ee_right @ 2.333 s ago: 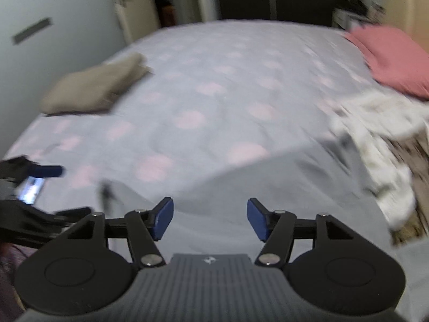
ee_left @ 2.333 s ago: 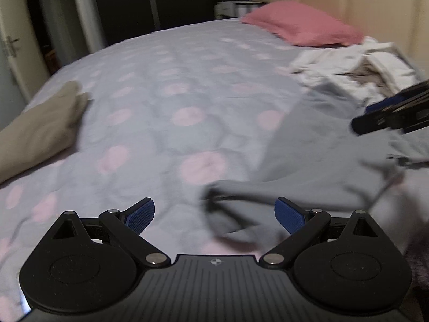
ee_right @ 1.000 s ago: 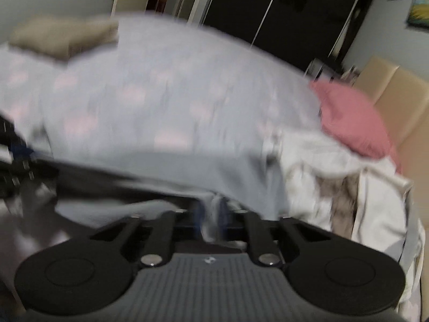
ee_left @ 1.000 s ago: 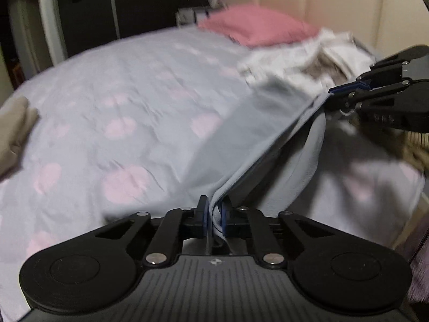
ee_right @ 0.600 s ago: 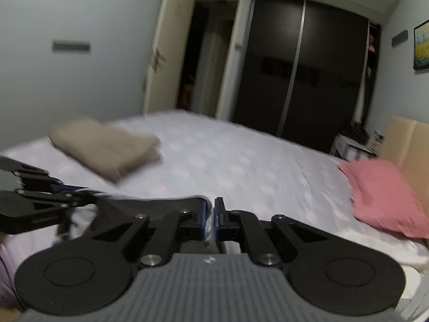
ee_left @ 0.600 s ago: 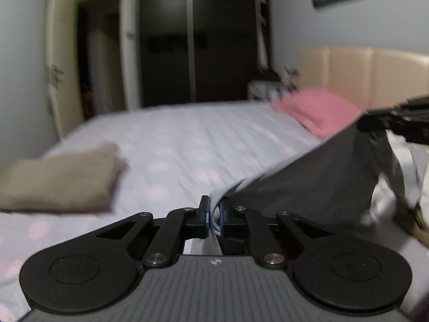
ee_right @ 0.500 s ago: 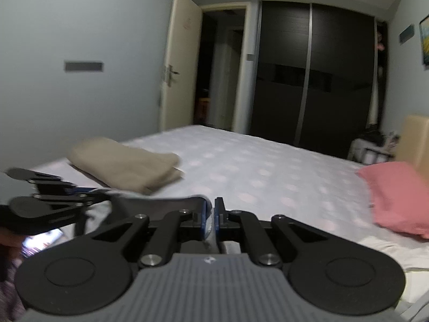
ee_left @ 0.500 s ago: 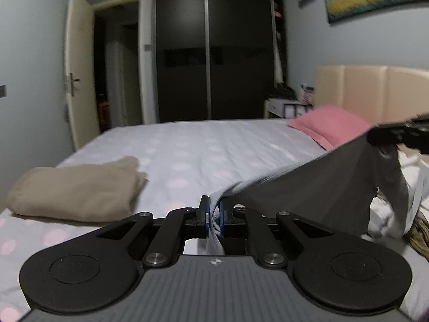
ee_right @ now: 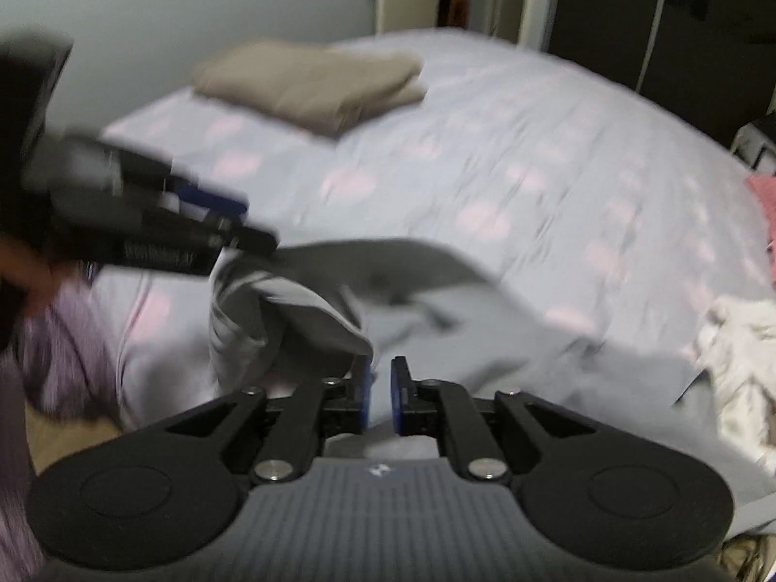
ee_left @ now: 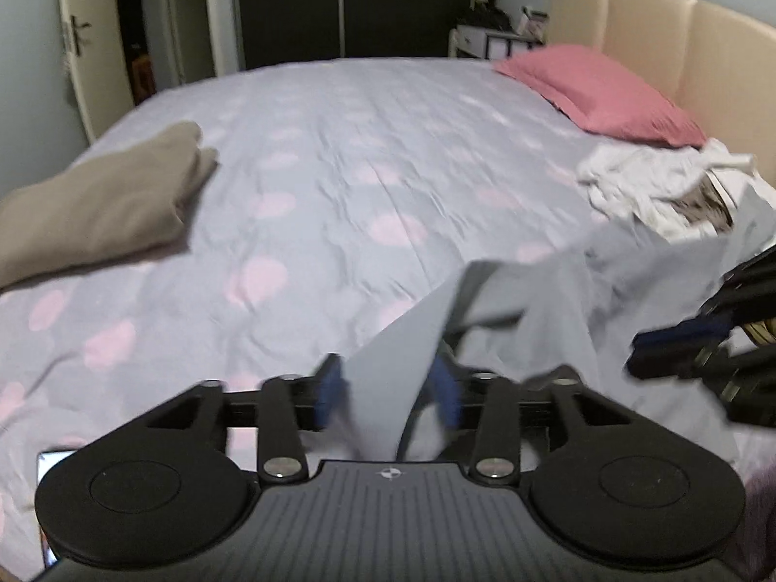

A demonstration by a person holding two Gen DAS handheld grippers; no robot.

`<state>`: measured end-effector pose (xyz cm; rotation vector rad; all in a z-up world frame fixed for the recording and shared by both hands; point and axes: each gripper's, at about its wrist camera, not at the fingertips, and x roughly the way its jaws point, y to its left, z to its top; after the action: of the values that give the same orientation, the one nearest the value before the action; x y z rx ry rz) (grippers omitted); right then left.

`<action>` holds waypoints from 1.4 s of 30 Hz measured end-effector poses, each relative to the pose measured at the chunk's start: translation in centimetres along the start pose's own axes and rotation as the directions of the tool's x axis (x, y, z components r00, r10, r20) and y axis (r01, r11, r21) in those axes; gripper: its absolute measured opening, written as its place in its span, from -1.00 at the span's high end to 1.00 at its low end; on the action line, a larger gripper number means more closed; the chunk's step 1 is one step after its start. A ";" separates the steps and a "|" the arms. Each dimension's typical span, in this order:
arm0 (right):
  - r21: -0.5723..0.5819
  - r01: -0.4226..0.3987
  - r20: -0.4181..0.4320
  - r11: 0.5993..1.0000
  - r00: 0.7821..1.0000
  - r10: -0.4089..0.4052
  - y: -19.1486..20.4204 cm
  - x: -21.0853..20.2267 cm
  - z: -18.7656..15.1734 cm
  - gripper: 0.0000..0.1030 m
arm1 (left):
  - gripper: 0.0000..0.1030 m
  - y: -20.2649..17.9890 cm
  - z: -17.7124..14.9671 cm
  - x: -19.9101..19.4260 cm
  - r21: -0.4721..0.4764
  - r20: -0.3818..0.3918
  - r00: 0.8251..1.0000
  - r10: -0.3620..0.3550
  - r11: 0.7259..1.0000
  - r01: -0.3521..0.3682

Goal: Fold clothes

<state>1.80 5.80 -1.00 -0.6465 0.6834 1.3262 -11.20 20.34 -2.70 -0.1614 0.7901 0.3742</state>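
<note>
A grey garment point(ee_left: 533, 300) lies crumpled on the dotted bed sheet point(ee_left: 339, 169), one flap still in the air. That flap hangs loose between the blue pads point(ee_left: 330, 388) of my left gripper point(ee_left: 388, 388), whose jaws are opening and do not press on it. My right gripper point(ee_right: 381, 383) is also opening, with a narrow gap. The grey garment point(ee_right: 436, 300) bunches against the tip of its left finger point(ee_right: 361, 383), and nothing is pinched between the pads. Each gripper shows at the edge of the other's view, blurred.
A folded tan garment point(ee_left: 97, 199) rests at the bed's left side. A pink pillow point(ee_left: 606, 92) and a heap of white clothes point(ee_left: 645, 184) lie by the beige headboard point(ee_left: 679, 48). A lit screen point(ee_left: 53, 460) glows at lower left. A purple sleeve point(ee_right: 63, 339) is at left.
Both grippers have tipped down toward the bed and their jaws have parted. The grey garment, held stretched between them before, has slipped free and dropped onto the sheet.
</note>
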 end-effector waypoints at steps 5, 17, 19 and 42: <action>-0.034 0.017 -0.038 0.999 0.999 -0.019 0.2 0.5 -1.8 0.06 | -0.01 -1.0 -1.1 -0.3 -0.004 -0.018 0.997 -0.077 0.997 0.077; 0.038 0.087 -0.170 0.995 0.982 -0.079 -2.1 2.7 -4.0 0.00 | -0.01 -6.8 -3.0 1.8 0.131 -0.148 0.964 -0.223 0.961 0.242; 0.032 0.090 -0.180 0.995 0.980 -0.082 -2.2 2.9 -4.3 -0.03 | -0.01 -7.4 -3.4 2.4 0.146 -0.175 0.957 -0.230 0.956 0.256; -0.091 0.049 -0.257 0.995 0.964 -0.071 -2.7 6.4 -6.5 -0.17 | 0.47 -7.9 -4.4 8.1 0.070 -0.183 0.954 -0.239 0.965 0.255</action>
<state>4.68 4.64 -10.00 -0.9140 0.8157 1.2301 -5.86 13.98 -11.50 -0.2056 0.9452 0.0863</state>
